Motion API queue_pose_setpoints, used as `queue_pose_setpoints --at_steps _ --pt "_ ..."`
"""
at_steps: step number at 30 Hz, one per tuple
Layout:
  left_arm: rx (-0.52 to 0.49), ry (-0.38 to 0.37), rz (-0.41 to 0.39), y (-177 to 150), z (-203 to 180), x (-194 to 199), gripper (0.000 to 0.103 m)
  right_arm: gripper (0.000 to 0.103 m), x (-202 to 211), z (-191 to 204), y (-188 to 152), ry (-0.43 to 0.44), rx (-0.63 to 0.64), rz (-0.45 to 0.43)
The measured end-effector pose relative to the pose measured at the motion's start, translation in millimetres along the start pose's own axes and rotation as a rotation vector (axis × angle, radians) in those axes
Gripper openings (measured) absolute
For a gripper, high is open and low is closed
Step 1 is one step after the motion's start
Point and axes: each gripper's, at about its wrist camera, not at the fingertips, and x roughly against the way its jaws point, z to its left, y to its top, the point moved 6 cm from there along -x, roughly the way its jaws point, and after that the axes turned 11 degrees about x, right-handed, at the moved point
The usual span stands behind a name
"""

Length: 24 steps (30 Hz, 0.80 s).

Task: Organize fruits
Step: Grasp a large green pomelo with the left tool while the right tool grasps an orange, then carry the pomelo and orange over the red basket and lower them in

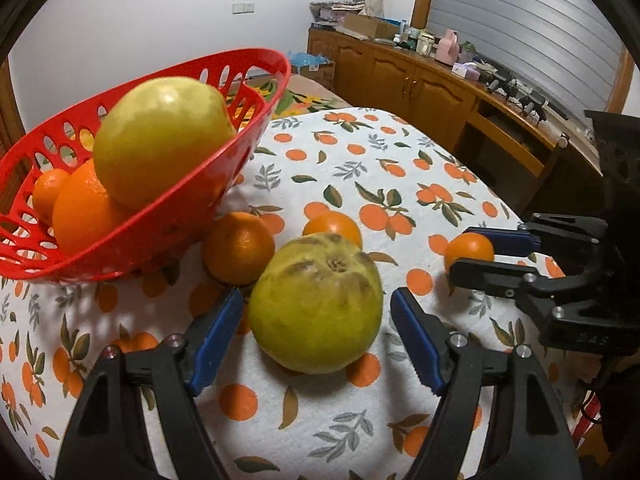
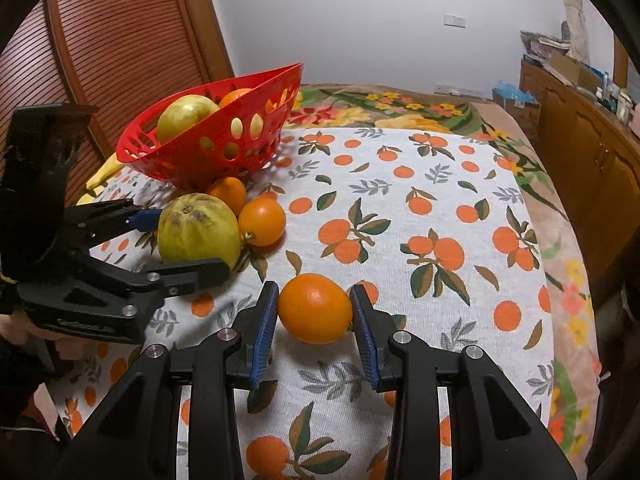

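A red slotted basket (image 1: pixel 224 184) (image 2: pixel 192 160) holds a yellow-green fruit (image 1: pixel 160 140) and oranges (image 1: pixel 80 216). A large green-yellow fruit with brown blotches (image 1: pixel 316 304) (image 2: pixel 198 230) lies on the cloth between the open jaws of my left gripper (image 1: pixel 316 308) (image 2: pixel 182 242), not touching the pads. Two oranges (image 1: pixel 238 248) (image 1: pixel 334 228) lie behind it. My right gripper (image 2: pixel 314 304) (image 1: pixel 466 250) brackets an orange (image 2: pixel 315 308) (image 1: pixel 470 250); the pads sit at its sides, contact unclear.
The table wears a white cloth printed with oranges (image 2: pixel 400 220). A wooden sideboard with clutter (image 1: pixel 440 80) stands to the right. A slatted wooden door (image 2: pixel 120 40) is behind the basket.
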Motion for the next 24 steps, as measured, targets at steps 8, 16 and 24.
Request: queue_pose_setpoints --at_steps 8,16,24 --pt "-0.007 0.001 -0.005 -3.8 0.7 2.6 0.062 0.036 2.8 1.5 -0.1 0.008 0.000 -0.004" --pt "0.008 -0.012 -0.037 -11.1 3.6 22.9 0.061 0.036 10.4 6.6 6.4 0.014 0.003 -0.032" --pt "0.009 -0.026 -0.102 -12.5 4.1 59.4 0.061 0.036 22.8 20.1 23.3 0.033 0.034 -0.080"
